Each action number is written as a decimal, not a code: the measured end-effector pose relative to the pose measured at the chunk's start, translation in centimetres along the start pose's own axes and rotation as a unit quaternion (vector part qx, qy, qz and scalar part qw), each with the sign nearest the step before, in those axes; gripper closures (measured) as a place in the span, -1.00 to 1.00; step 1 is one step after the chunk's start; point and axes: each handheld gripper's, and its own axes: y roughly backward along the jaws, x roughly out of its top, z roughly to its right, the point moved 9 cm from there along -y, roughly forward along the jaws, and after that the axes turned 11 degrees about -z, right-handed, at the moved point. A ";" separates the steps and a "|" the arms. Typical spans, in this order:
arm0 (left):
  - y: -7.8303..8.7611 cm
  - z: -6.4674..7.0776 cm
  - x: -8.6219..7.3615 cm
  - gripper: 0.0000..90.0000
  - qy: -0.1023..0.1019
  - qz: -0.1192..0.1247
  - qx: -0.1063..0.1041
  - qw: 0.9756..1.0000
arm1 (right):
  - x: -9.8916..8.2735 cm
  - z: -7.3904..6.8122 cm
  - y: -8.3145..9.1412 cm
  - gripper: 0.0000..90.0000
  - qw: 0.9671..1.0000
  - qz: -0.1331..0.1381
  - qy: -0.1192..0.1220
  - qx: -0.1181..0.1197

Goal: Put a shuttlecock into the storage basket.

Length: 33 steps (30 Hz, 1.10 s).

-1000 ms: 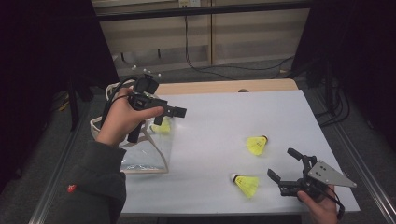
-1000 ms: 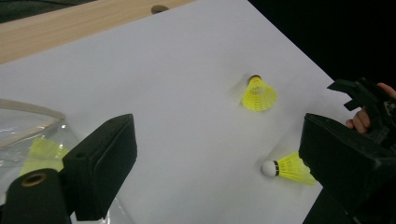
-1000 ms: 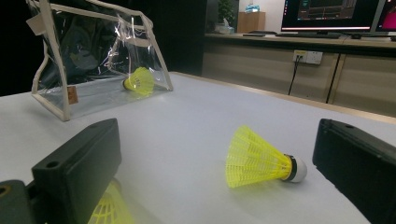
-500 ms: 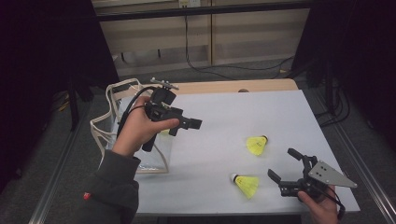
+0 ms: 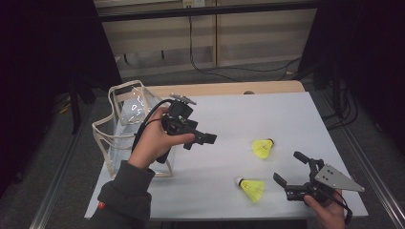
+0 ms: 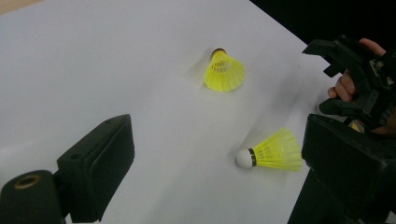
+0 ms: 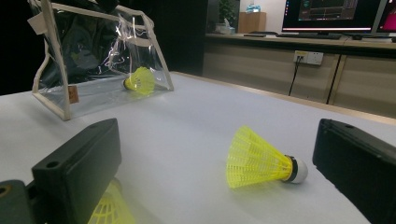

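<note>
1. Left claw (image 5: 203, 140) is held above the desk (image 5: 286, 114) just right of the clear bag (image 5: 125, 125), its jaws spread wide with nothing between them.
2. Right claw (image 5: 291, 169) sits low at the near right corner of the desk, jaws also wide apart and empty.
3. One yellow shuttlecock with a white cork (image 5: 251, 188) lies on its side just left of the right claw, close to it but not touching.
4. Another yellow shuttlecock with a dark cork (image 5: 263, 147) lies farther back, between the two claws, apart from the first.
5. A third yellow shuttlecock (image 7: 139, 79) rests inside the clear bag, which stands open at the left edge of the desk.
</note>
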 end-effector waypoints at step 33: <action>-4.7 1.2 -1.5 -0.84 -0.037 -0.027 -0.027 0.999 | -0.2 0.0 0.1 -0.98 1.000 -0.003 0.000 -0.002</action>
